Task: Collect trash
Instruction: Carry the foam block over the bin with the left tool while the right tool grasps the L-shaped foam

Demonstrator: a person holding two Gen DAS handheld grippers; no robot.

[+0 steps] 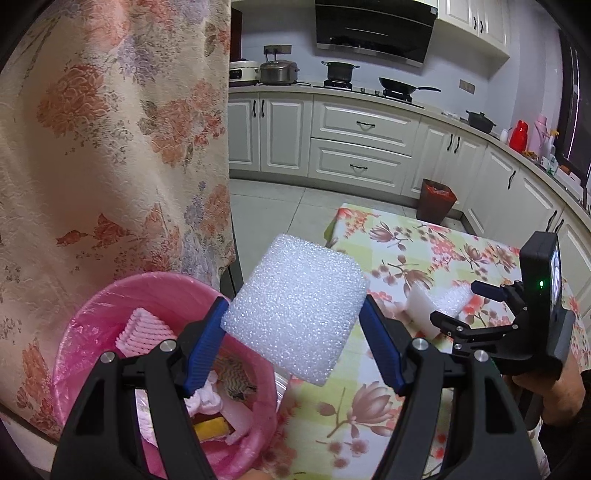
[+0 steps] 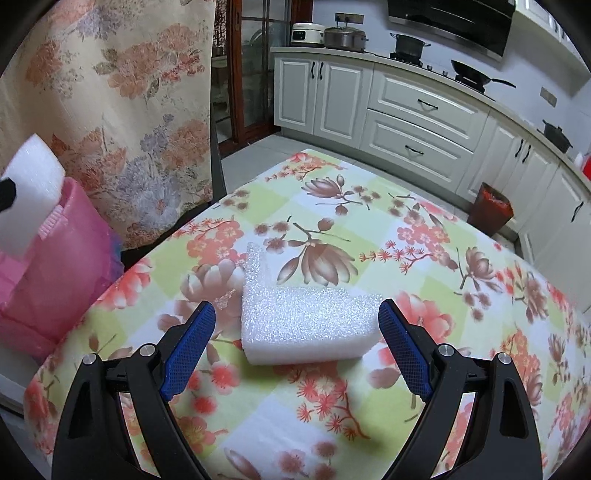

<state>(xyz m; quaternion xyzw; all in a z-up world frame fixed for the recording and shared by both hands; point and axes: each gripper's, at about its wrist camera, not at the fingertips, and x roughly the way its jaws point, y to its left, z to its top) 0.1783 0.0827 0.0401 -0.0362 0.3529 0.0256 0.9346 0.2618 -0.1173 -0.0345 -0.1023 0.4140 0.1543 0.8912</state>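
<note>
Left claw (image 1: 293, 325): pinched the foam block (image 1: 295, 310) beside the pink bin (image 1: 92, 317).
Right claw (image 2: 297, 343): spread, L-shaped foam (image 2: 306, 325) between its pads (long axis crosswise) on the surface (image 2: 369, 236).

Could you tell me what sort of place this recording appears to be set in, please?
Most likely a home kitchen: a range hood hangs above a stove with a pot and a pan, white cabinets run along the wall, and a floral-clothed table stands in front.
</note>
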